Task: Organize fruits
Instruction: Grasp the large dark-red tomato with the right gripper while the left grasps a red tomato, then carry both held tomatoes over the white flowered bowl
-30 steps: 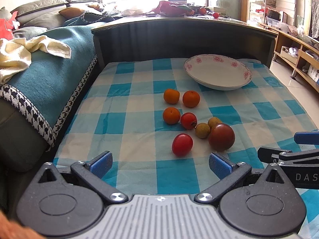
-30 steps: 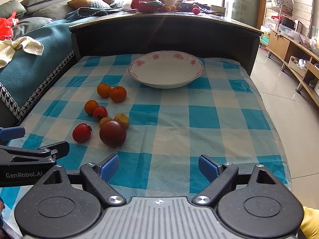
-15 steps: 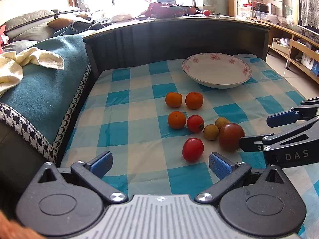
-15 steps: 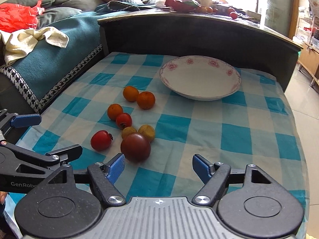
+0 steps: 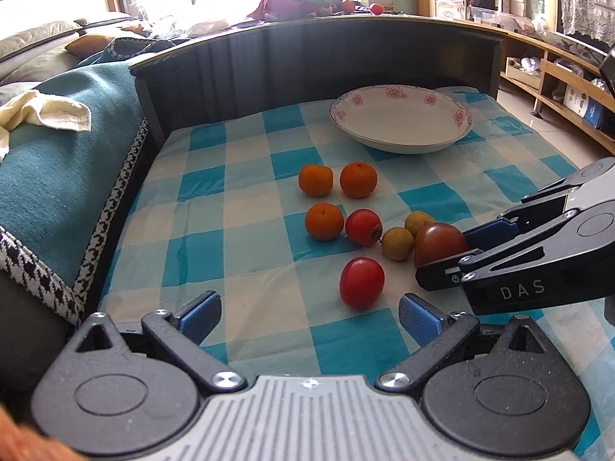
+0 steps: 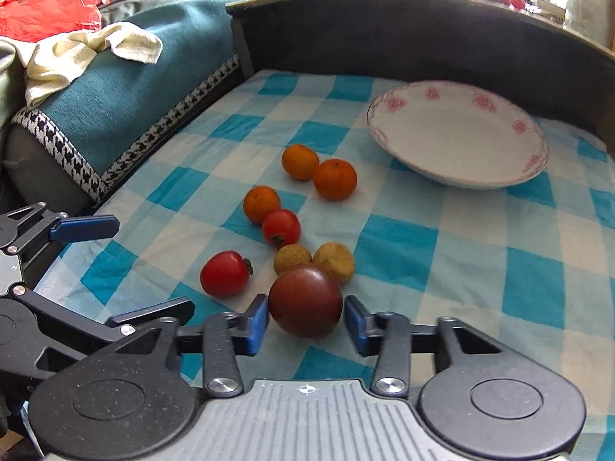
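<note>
Several fruits lie on the blue checked cloth (image 5: 246,223): three oranges (image 5: 324,221), two red tomatoes (image 5: 361,283), two small yellow-brown fruits (image 5: 397,243) and a large dark red-brown fruit (image 6: 305,299). My right gripper (image 6: 306,320) is open with its blue pads on either side of the dark fruit (image 5: 438,242), close to it or just touching. My left gripper (image 5: 309,313) is open and empty, low over the cloth, with a red tomato just ahead of it. An empty white floral bowl (image 5: 399,117) stands behind the fruits.
A dark curved wall (image 5: 307,61) rises behind the cloth. A sofa with a teal throw (image 5: 57,176) and a cream towel (image 6: 88,53) runs along the left. Shelves (image 5: 557,77) stand at the right.
My right gripper has moved left and forward, its pads now around the dark fruit and narrower than before. My left gripper has shifted slightly and stays open.
</note>
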Demonstrator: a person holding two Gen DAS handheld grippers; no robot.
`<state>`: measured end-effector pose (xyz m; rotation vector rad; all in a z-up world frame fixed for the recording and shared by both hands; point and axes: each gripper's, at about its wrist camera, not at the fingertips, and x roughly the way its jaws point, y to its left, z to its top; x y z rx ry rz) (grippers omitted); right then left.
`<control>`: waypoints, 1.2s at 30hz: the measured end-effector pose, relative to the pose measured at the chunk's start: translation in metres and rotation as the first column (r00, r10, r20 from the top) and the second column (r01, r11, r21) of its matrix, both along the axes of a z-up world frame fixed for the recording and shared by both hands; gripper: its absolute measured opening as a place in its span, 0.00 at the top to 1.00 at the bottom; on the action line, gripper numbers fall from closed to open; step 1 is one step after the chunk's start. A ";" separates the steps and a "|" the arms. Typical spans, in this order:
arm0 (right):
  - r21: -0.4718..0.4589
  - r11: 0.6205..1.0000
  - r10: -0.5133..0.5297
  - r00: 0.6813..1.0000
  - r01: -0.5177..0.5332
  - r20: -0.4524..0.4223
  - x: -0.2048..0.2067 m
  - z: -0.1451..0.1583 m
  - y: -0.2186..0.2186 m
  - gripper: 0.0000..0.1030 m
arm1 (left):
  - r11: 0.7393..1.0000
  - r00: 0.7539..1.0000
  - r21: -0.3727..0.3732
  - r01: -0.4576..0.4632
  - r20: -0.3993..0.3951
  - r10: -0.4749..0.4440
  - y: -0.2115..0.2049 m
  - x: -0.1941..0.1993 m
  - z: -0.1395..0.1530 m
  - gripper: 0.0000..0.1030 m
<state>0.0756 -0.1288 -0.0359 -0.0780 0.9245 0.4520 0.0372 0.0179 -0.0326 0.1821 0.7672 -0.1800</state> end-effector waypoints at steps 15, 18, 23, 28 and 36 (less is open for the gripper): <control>-0.013 0.997 -0.074 0.997 0.074 0.004 -0.013 0.022 -0.039 0.67 | 0.996 0.993 -0.063 0.063 -0.094 -0.069 -0.026 0.031 -0.012 0.49; 0.002 0.996 -0.088 0.996 0.088 -0.004 -0.012 0.022 -0.042 0.67 | 0.994 0.992 -0.079 0.069 -0.104 -0.077 -0.023 0.032 -0.013 0.55; -0.004 0.994 -0.107 0.994 0.106 -0.030 -0.007 0.015 -0.044 0.67 | 0.995 0.990 -0.083 0.051 -0.124 -0.061 -0.021 0.035 -0.010 0.64; 0.001 0.993 -0.116 0.993 0.116 -0.024 -0.007 0.017 -0.046 0.67 | 0.996 0.986 -0.076 0.054 -0.155 -0.066 -0.022 0.035 -0.004 0.64; 0.028 0.988 -0.154 0.988 0.153 0.018 0.000 0.034 -0.055 0.67 | 0.990 0.988 -0.098 0.103 -0.106 -0.113 -0.041 0.061 0.030 0.64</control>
